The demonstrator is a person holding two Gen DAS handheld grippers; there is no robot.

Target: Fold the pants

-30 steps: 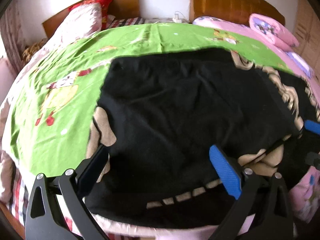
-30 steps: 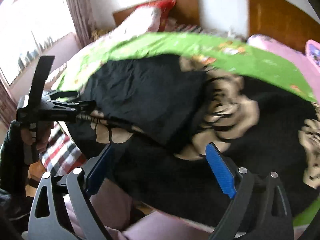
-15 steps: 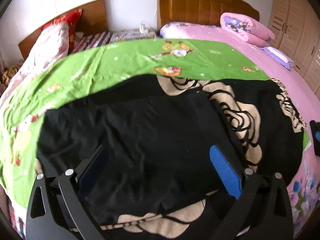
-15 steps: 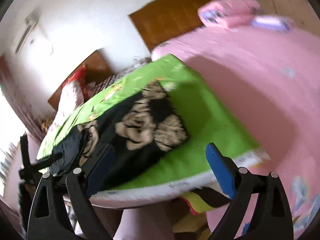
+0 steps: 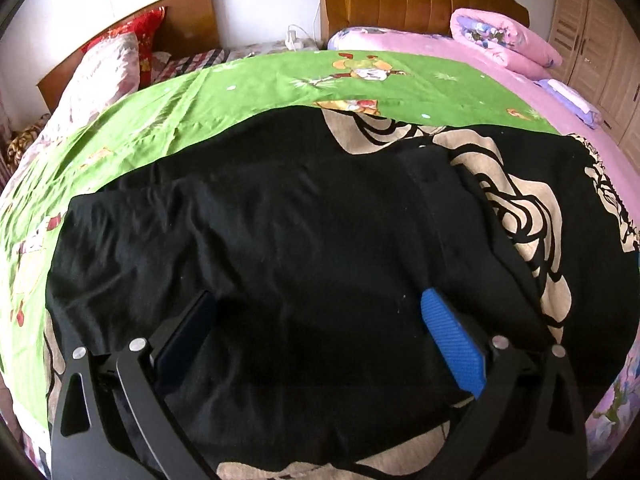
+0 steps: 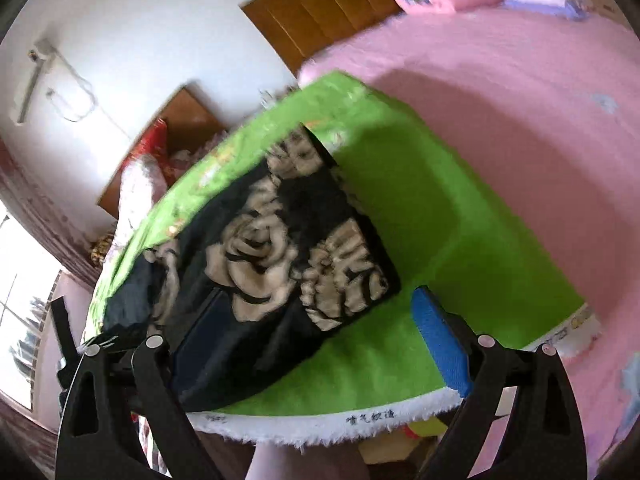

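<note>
pants: black with beige rose print, laid flat across the near half of the green sheet; plain black layer seen folded over the printed layer, print exposed toward the right edge
left gripper: jaws spread wide, nothing held, hovering over the near edge of the pants
right gripper: jaws spread wide, nothing held, positioned off the near right corner of the sheet, clear of the fabric
done: one fold judged complete; bundle released, lying roughly rectangular
left: further fold(s) judged needed; layers not aligned, wrinkles on the left part
pink bed: beyond the right edge, not involved
</note>
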